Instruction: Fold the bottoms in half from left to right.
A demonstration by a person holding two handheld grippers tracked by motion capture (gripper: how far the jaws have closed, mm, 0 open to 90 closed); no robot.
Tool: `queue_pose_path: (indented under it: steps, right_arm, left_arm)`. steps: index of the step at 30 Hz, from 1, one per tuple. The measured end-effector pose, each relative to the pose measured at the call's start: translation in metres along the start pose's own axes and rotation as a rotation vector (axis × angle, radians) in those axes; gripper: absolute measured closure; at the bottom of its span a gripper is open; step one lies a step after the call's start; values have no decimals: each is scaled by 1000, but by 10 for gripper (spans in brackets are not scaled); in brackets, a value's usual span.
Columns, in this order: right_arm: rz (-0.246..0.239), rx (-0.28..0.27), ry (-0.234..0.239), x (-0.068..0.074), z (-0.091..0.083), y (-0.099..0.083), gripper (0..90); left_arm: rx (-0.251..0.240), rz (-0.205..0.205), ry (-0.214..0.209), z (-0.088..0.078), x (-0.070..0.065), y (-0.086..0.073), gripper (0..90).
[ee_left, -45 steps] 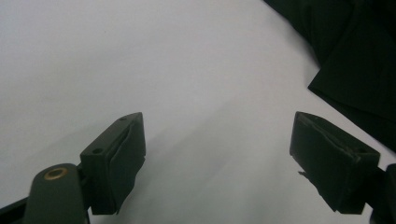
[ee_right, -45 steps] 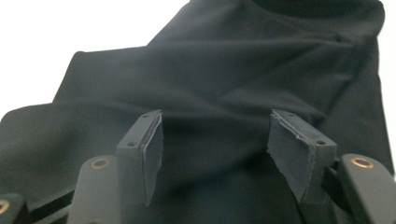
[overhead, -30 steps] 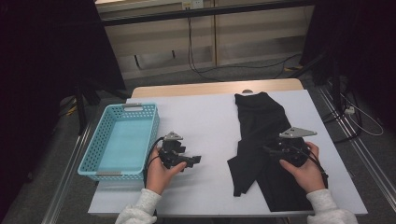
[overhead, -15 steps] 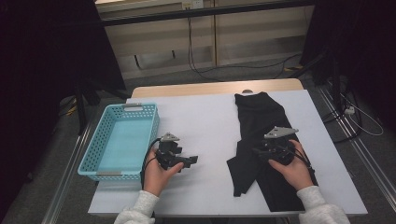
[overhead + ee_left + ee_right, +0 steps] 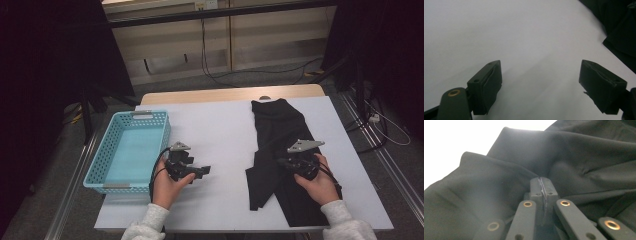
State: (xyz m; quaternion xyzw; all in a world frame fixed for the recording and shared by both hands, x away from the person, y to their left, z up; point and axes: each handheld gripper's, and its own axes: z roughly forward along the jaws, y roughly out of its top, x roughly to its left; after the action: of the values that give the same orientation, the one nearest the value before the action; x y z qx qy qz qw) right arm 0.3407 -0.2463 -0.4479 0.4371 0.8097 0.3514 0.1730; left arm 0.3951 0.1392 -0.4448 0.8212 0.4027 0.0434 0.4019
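A black garment (image 5: 278, 131) lies spread on the right half of the white table (image 5: 220, 125). In the right gripper view the garment (image 5: 579, 152) is rumpled, and its creases run into the tip of my right gripper (image 5: 541, 180). That gripper (image 5: 283, 162) rests on the garment's left part; its jaws have just been closing and now stand together, pinching a fold of the cloth. My left gripper (image 5: 204, 170) is held over bare table beside the basket. Its jaws (image 5: 541, 75) are wide apart with nothing between them, and a garment edge (image 5: 621, 37) shows far right.
A light blue plastic basket (image 5: 103, 171) with nothing in it stands at the table's left side. The near table edge runs just behind both hands. Beyond the far edge are a wooden ledge, cables on the floor and dark stands.
My right gripper has shifted a little to the left across the black garment and its jaws have come together on the cloth. My left hand has stayed where it was.
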Motion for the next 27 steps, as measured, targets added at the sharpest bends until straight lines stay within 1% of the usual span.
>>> queue_pose_path:
  steps: [2,3,4,5,7,10,13,19,23,25,27]
  right_arm:
    - [8,-10,-1,-1,-4,0,900]
    - [9,-17,-1,-2,-6,0,900]
    - [10,-23,-2,-2,-8,0,900]
    - [10,-24,-4,-2,-9,-1,900]
    - [5,-26,-4,-3,-11,-2,900]
    - [12,-30,-6,-6,-14,-4,900]
    - [20,-39,-7,-9,-18,-5,900]
    - [26,-60,-10,-14,-28,-6,900]
    - [35,-68,-17,-18,-35,-11,900]
    - [36,-70,-16,-20,-38,-15,900]
    - [37,-72,-18,-21,-42,-18,900]
  left_arm:
    - [3,1,1,-2,1,1,187]
    - [-3,-1,2,-2,1,1,187]
    - [5,9,-4,-3,2,2,187]
    - [-8,-2,-4,-3,1,2,187]
    - [-13,-1,-2,-3,1,3,186]
    - [-20,-4,0,-5,2,4,186]
    - [-12,-5,-2,-5,3,4,186]
    - [-8,-15,6,-5,6,2,186]
    - [-22,-23,15,-7,7,3,186]
    - [-17,-17,18,-9,8,3,187]
    - [-24,-23,21,-9,8,3,187]
